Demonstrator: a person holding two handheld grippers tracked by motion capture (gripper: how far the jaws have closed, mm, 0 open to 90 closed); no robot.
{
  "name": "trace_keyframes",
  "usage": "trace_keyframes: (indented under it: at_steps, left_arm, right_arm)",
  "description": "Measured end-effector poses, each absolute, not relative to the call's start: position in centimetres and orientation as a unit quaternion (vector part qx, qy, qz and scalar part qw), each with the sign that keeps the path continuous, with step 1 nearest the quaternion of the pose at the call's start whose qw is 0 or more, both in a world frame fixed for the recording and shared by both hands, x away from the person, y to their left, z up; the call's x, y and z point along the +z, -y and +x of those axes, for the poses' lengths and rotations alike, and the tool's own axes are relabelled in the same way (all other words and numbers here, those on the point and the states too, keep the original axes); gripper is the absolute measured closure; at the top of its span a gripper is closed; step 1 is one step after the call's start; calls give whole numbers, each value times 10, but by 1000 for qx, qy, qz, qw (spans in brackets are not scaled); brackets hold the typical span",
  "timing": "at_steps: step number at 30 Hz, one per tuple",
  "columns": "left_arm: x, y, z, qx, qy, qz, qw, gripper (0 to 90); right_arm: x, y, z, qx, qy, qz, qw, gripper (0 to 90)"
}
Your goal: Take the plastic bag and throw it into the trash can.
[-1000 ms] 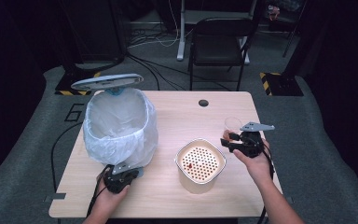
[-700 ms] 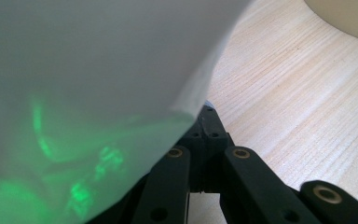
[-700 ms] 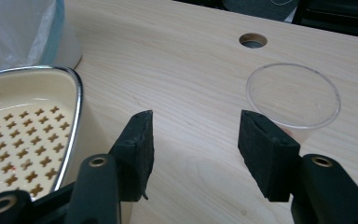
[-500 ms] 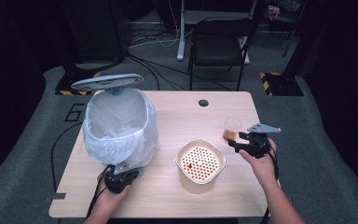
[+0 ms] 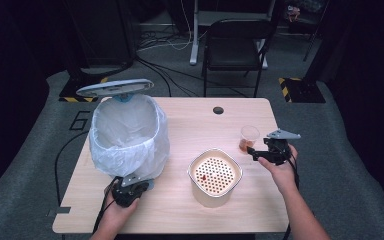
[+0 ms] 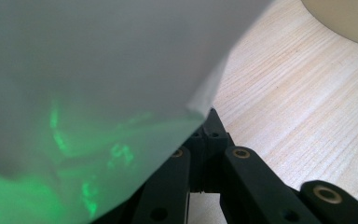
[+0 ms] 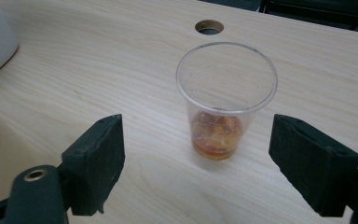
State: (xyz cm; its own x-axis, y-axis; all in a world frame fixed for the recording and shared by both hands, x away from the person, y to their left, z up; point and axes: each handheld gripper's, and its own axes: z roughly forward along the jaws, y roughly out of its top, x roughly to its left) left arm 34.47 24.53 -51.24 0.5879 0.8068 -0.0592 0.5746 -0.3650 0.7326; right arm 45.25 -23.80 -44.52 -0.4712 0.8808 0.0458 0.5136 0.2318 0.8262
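A clear plastic cup (image 5: 249, 137) with a little amber liquid and orange bits at its bottom stands upright on the wooden table (image 5: 190, 120). My right gripper (image 5: 252, 151) sits just to its near right. Its jaws have just been opening and now stand wide. In the right gripper view the cup (image 7: 226, 100) stands free a little beyond the right gripper (image 7: 205, 163), touching neither pad. My left gripper (image 5: 130, 192) rests shut at the foot of the bag-lined bin (image 5: 130, 135). The left gripper (image 6: 209, 128) has its tips at the hem of the white bag (image 6: 98, 70); whether they pinch it I cannot tell.
A cream bowl with a perforated strainer insert (image 5: 215, 175) holding a few red bits stands at the table's near middle. The bin's grey lid (image 5: 115, 89) is tipped up behind it. A cable hole (image 5: 218, 110) lies near the far edge. A black chair (image 5: 235, 45) stands beyond.
The right gripper, which was at the cup, has opened and drawn back toward the near right, leaving the cup standing on the table. The left gripper has not moved.
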Motion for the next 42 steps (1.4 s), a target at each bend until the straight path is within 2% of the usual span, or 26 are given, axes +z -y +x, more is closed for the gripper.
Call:
trace_keyframes:
  at_steps: [10, 23, 42]
  left_arm:
    - [-512, -246, 345, 157, -426, 811, 368, 900]
    - [-513, -246, 344, 156, -431, 808, 371, 900]
    - [-513, -246, 344, 154, -434, 804, 376, 900]
  right_arm:
    - [-452, 233, 472, 407, -748, 471, 230, 95]
    - [-468, 224, 494, 390, -751, 475, 241, 95]
    - [-479, 215, 511, 375, -751, 487, 241, 183]
